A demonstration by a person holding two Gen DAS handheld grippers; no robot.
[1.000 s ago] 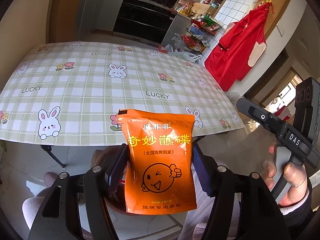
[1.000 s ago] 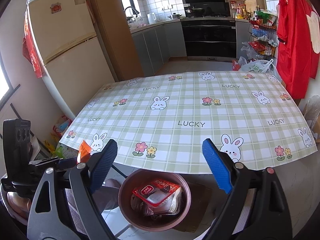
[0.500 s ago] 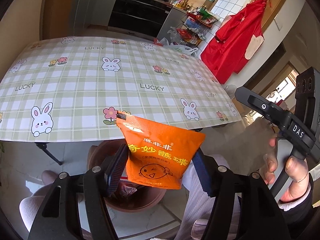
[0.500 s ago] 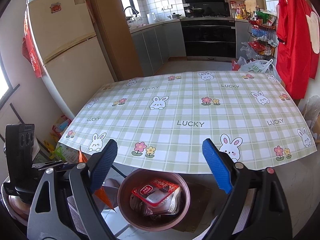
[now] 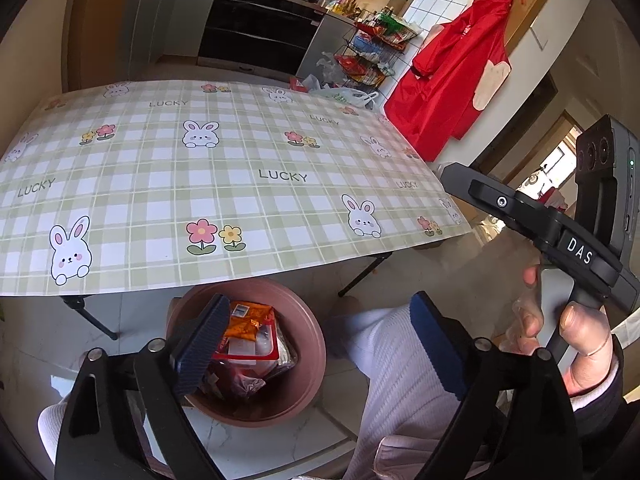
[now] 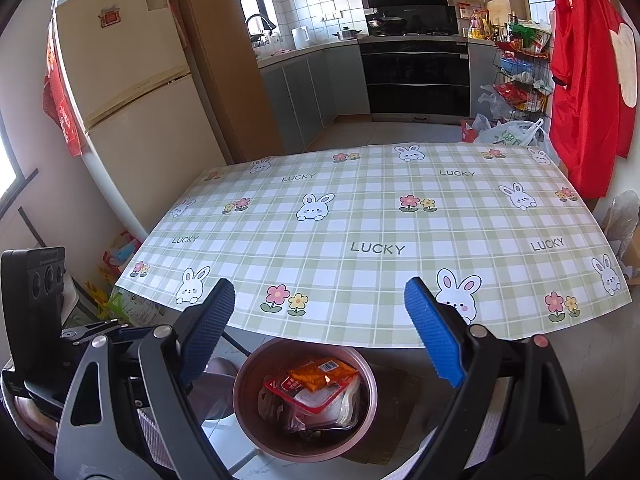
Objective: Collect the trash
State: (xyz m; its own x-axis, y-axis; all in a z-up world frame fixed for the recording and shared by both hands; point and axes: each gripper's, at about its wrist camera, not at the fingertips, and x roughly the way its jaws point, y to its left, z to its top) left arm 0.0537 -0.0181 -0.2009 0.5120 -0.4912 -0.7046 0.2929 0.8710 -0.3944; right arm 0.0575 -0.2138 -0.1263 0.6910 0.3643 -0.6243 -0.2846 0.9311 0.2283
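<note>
A round brown bin (image 5: pixel 304 364) stands on the floor below the table's near edge; it also shows in the right wrist view (image 6: pixel 246 408). The orange snack packet (image 5: pixel 249 322) lies inside it on top of a red-rimmed tray and other wrappers, and is seen from the right too (image 6: pixel 322 372). My left gripper (image 5: pixel 316 352) is open and empty above the bin. My right gripper (image 6: pixel 320 336) is open and empty, above the bin and the table's front edge. The right gripper's body is in the left wrist view (image 5: pixel 552 224).
The table with a green checked bunny cloth (image 6: pixel 380 232) fills the middle of both views. A fridge (image 6: pixel 132 92) stands at the left, kitchen cabinets and stove (image 6: pixel 416 68) behind, a red apron (image 6: pixel 584 80) and a wire rack at the right. A person's legs (image 5: pixel 404 384) are beside the bin.
My left gripper opened and the orange packet dropped from it into the brown bin. The left gripper tilted down toward the bin. The right gripper stayed still and open.
</note>
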